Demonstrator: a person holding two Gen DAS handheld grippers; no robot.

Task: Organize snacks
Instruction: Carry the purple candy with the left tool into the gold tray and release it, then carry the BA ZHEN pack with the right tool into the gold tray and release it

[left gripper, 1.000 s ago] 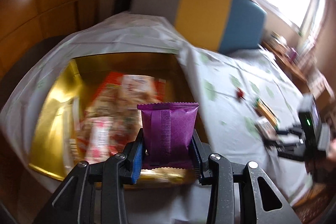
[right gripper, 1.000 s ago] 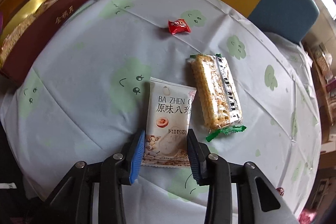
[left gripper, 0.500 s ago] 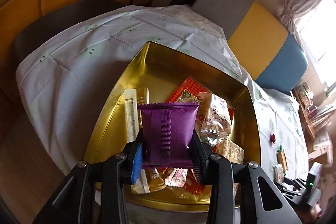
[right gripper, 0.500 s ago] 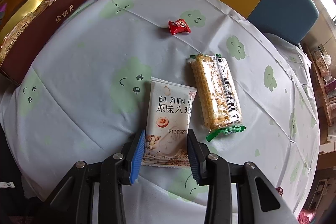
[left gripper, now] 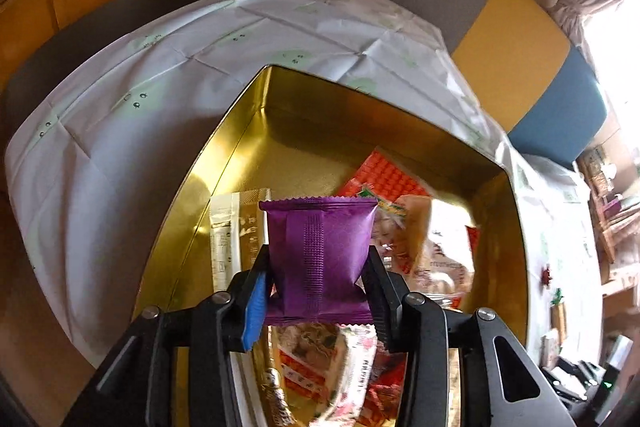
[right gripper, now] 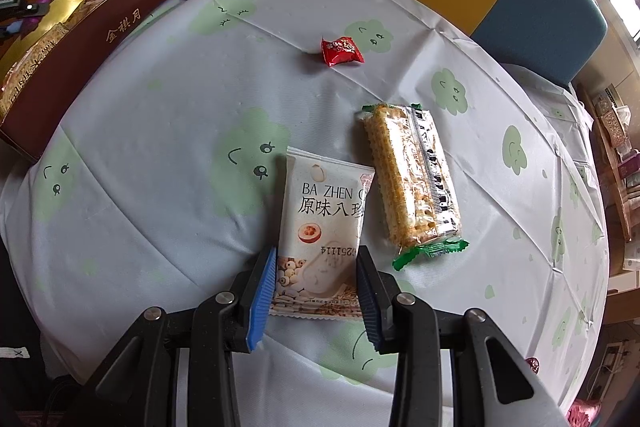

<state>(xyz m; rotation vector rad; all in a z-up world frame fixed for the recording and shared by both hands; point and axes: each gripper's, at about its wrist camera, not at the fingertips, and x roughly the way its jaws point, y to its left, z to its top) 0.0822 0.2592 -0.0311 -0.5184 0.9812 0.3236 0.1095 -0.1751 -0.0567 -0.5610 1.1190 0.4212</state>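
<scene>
Left hand-held gripper (left gripper: 318,291) is clenched on the purple snack packet (left gripper: 320,255), which I see pinched at its sides between both pads and held upright above the gold tin (left gripper: 224,163). Right hand-held gripper (right gripper: 316,289) stands with its fingers on either side of the lower end of the white snack pouch (right gripper: 324,231); I cannot tell whether the pads press it or merely flank it.

By size, largest first: the counter (right gripper: 160,131), under a pale cloth printed with green smiling clouds, fills the right wrist view. The gold tin occupies the centre of the left wrist view and holds a heap of wrapped snacks, among them a red-orange packet (left gripper: 384,175) toward its far side and a pale upright sachet (left gripper: 230,231) at centre left. In the right wrist view the tin's maroon outer wall (right gripper: 100,47) runs along the upper left of the frame. The wafer bar (right gripper: 412,175) in clear wrap with green ends lies just right of the white pouch, its left edge touching it. The small red candy (right gripper: 340,51) lies apart, upper centre.
</scene>
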